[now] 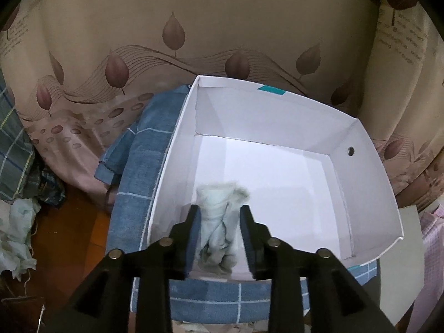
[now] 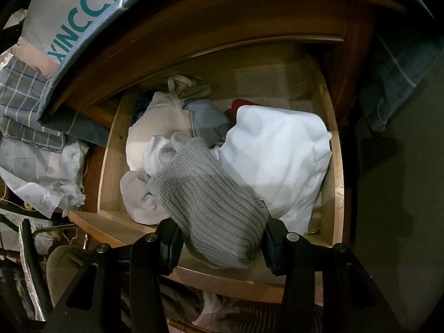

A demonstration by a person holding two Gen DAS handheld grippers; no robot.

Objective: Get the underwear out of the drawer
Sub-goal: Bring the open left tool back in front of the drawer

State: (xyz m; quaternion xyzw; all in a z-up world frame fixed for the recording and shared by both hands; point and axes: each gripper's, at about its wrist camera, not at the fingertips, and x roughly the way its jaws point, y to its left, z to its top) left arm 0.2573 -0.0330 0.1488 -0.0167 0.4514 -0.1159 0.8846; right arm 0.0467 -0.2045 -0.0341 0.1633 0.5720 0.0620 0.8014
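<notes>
The left gripper (image 1: 219,230) has a pale green rolled piece of underwear (image 1: 219,222) between its fingers, low inside the white box (image 1: 360,149). I cannot tell if the fingers squeeze it or have let go. The right gripper (image 2: 222,236) is squeezing a grey ribbed garment (image 2: 211,208) just above the wooden drawer (image 2: 337,188), where more clothes lie. To do this well, open the left fingers wide, then lift straight up so nothing snags.

The left wrist camera looks steeply down, close over a white box (image 1: 277,166); the right one peers steeply down, close into the wooden drawer (image 2: 337,166). They share nothing recognisable.
</notes>
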